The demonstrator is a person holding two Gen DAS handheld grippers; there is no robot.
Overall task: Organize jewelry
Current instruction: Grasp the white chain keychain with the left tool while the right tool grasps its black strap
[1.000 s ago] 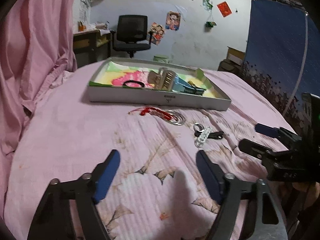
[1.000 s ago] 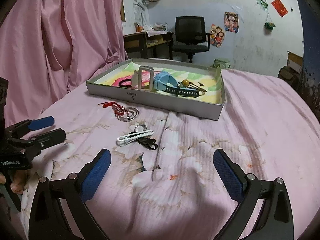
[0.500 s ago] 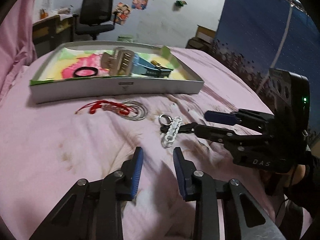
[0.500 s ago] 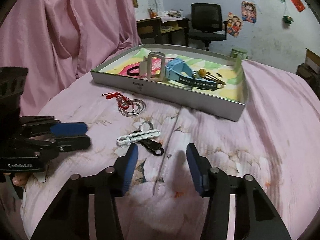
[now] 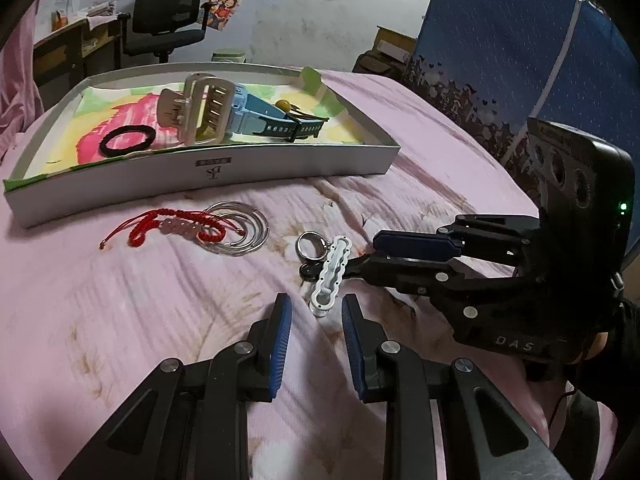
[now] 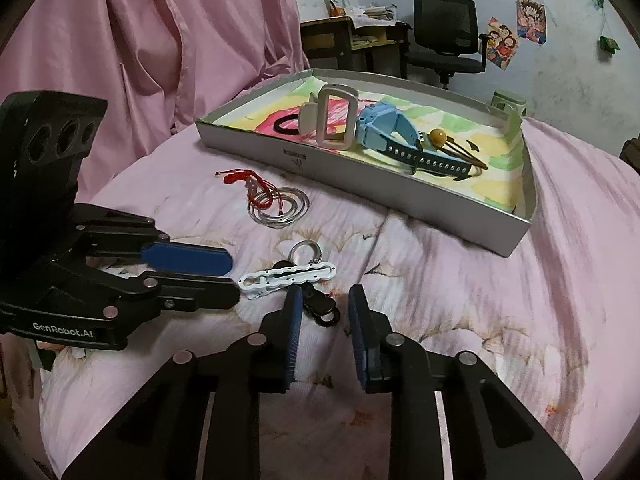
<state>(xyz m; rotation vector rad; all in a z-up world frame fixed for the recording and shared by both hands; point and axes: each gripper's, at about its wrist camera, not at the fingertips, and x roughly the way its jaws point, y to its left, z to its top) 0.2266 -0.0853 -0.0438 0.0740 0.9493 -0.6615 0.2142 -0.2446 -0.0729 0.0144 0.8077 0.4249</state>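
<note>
A white wavy hair clip (image 5: 333, 268) (image 6: 288, 275) lies on the pink bedspread beside a black clip (image 6: 320, 305) and a silver ring (image 5: 311, 245). My left gripper (image 5: 316, 305) is closing, and the white clip's near end sits between its blue pads without touching them. My right gripper (image 6: 325, 297) is closing too, with the black clip between its fingers and a gap still showing on the right side. Further back lie a red braided bracelet (image 5: 176, 226) and silver hoops (image 5: 242, 229). Each gripper shows in the other's view, the right gripper (image 5: 368, 256) and the left gripper (image 6: 234, 280).
A shallow white box (image 5: 300, 162) (image 6: 360, 186) stands behind the loose pieces. It holds a beige hair claw (image 5: 204, 108), a blue watch (image 5: 260, 114), a black hair tie (image 5: 127, 141) and a yellow-beaded pin (image 5: 284, 105). A pink curtain (image 6: 160, 40) hangs on the left.
Both grippers have narrowed from wide open and moved in and down toward the clips. The white clip's end now lies between the left pads, and the black clip between the right ones.
</note>
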